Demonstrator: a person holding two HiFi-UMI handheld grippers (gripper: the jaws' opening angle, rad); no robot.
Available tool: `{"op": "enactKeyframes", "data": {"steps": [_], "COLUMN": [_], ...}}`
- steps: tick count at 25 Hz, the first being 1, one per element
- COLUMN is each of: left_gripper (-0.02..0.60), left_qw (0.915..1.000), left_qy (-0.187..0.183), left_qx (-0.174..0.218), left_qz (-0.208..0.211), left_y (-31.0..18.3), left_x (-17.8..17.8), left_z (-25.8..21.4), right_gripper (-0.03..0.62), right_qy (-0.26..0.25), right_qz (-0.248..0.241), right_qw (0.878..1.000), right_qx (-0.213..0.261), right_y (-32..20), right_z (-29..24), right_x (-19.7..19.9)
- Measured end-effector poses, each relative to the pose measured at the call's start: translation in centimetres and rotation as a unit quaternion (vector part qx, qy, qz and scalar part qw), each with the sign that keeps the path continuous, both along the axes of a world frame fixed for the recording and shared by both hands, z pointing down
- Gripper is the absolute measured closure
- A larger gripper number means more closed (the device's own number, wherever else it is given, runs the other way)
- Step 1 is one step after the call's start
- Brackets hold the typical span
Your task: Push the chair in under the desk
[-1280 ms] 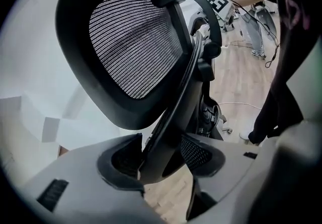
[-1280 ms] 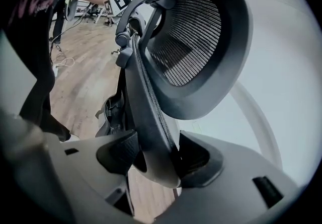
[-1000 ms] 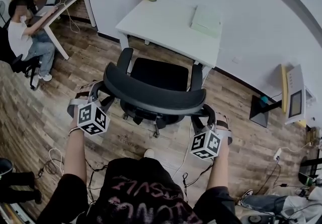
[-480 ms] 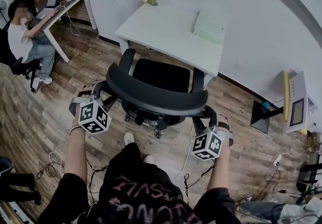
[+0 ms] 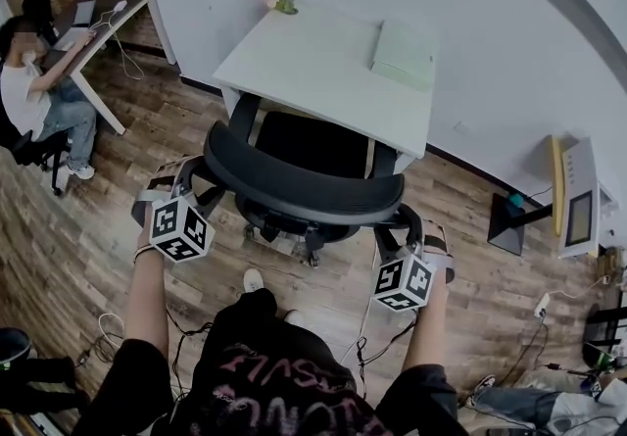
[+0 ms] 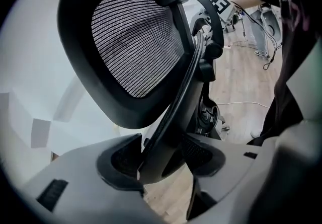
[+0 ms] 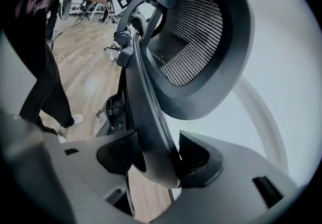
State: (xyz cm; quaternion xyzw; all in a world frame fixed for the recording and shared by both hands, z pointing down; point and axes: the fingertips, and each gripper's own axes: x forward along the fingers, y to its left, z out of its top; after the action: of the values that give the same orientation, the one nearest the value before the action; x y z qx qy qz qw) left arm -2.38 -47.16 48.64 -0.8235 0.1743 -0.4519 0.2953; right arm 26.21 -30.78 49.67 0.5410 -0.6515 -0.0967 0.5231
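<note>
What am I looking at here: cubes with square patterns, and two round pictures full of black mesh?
No robot: a person holds a two-jaw gripper in each hand, and the patterned cubes are parts of those grippers. The head view comes from a camera on the person's head, looking steeply down. The other two come from cameras riding on the grippers, looking along their jaws. The left gripper and the right gripper are each shut on a side edge of the back of the office chair; the mesh is that back seen close up. The chair faces a white desk holding a pale green pad and a small plant.
</note>
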Motion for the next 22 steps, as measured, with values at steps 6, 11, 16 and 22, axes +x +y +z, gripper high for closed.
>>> {"op": "enactKeyframes", "data": {"steps": [6,11,16,22], "left_gripper": [0.325,0.324,0.324,0.324], "left_qw": [0.9999,0.9998,0.9995,0.9988], "left_qy": [-0.002,-0.003,0.002,0.005], "left_qx": [0.002,0.008,0.008,0.008], "left_qz": [0.014,0.018,0.03,0.048], "left_y": [-3.3,-6.1,-8.7,-11.9], "left_x": [-0.3,-0.1,0.6,1.6], "left_z": [0.1,0.2,0.3,0.4], "right_gripper": [0.339,0.338,0.339,0.339], "right_qy": [-0.003,0.003,0.005,0.003], "right_qz": [0.003,0.009,0.023,0.043], "right_qw": [1.0,1.0,1.0,0.999], "right_qx": [0.001,0.001,-0.006,-0.01], "right_y": [-2.1,-4.3,-6.5,-8.8], "right_z": [0.1,0.3,0.5,0.6], "right_x": [-1.1,-1.3,-0.9,-0.4]}}
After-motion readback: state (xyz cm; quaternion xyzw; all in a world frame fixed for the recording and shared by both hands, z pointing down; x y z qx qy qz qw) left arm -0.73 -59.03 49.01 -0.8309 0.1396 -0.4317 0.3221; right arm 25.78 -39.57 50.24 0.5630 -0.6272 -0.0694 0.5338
